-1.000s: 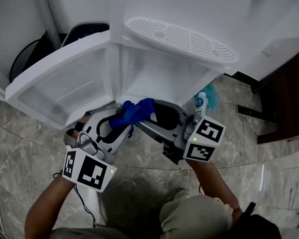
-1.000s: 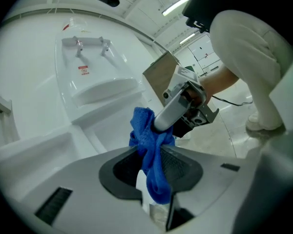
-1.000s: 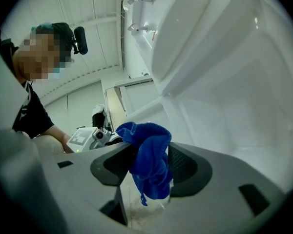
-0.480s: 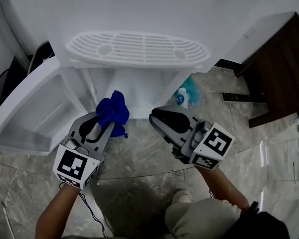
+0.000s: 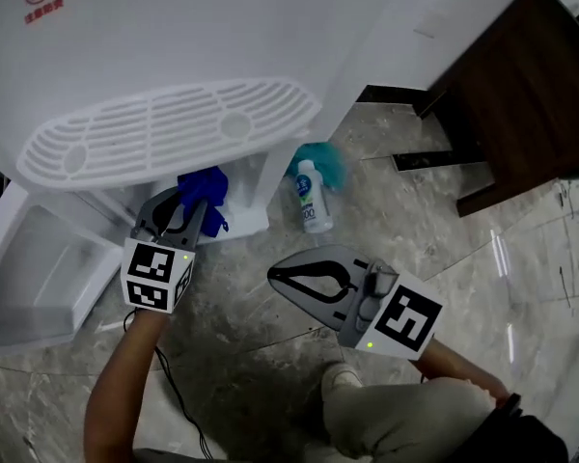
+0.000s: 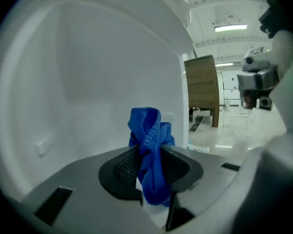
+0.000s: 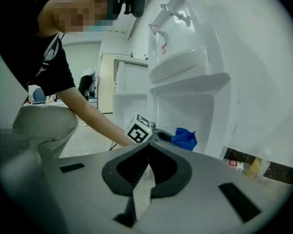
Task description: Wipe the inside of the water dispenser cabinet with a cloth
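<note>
My left gripper (image 5: 191, 204) is shut on a bunched blue cloth (image 5: 203, 187) at the mouth of the white water dispenser's lower cabinet (image 5: 246, 196), just under the slotted drip tray (image 5: 164, 128). In the left gripper view the cloth (image 6: 149, 147) sticks up between the pads, with the cabinet's white inner wall (image 6: 88, 82) close ahead. My right gripper (image 5: 274, 277) hangs shut and empty over the floor, to the right of the cabinet and apart from it. In the right gripper view its jaws (image 7: 147, 154) meet, and beyond them are the cloth (image 7: 184, 138) and the dispenser (image 7: 185, 67).
The cabinet door (image 5: 34, 278) stands open to the left. A white spray bottle (image 5: 313, 197) lies on the marble floor (image 5: 444, 249) beside something teal (image 5: 320, 160). A dark wooden cabinet (image 5: 521, 75) stands at the right. A thin cable (image 5: 179, 408) trails under my left arm.
The left gripper has carried the cloth forward under the drip tray into the cabinet mouth. The right gripper has shut and drawn back from the cloth toward the floor.
</note>
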Motion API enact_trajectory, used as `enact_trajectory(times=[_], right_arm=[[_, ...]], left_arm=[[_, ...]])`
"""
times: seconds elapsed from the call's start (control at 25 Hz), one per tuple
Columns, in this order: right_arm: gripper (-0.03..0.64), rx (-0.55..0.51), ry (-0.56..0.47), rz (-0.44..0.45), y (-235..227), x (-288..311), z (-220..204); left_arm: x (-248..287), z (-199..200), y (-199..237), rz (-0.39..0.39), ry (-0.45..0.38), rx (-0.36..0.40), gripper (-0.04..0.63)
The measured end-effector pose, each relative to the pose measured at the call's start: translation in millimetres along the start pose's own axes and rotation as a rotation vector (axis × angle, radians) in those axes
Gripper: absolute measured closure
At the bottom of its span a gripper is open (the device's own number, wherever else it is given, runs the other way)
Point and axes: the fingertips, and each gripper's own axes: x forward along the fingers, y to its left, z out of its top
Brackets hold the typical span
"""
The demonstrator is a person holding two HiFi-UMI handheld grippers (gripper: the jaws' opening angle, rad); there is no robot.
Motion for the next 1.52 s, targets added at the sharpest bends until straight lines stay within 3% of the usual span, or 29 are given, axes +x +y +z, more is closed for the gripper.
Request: enact_trajectory(times=[0.32, 0.56, 0.72, 1.0, 1.12, 1.32, 1.52], right_arm=[[0.618, 0.004, 0.125, -0.061, 0, -62, -28], [0.618, 0.102, 0.055, 0.064, 26, -51, -19], [0.618, 0.109, 0.054, 0.116, 38, -37, -13], [0.618, 0.112, 0.096, 0.150, 63, -27, -14], [0.618, 0.125, 0.110, 0.160, 66, -24, -22], [0.618, 0.154, 0.106, 0.141, 58, -34, -25], [0.618, 0.186, 0.114, 0.079, 51, -62, -36]], left_arm=[[106, -41, 1, 0.014, 0.230, 0.269, 0.484], [140, -48, 20, 0.040, 0.292, 0.418, 0.483], [150, -40, 35, 0.084, 0.336, 0.406, 0.484], [143, -41, 29, 0.065, 0.276, 0.354, 0.485], [127, -44, 11, 0.032, 0.229, 0.387, 0.485], [142, -47, 23, 0.059, 0.282, 0.326, 0.485], [158, -30, 43, 0.059, 0.304, 0.384, 0.488]])
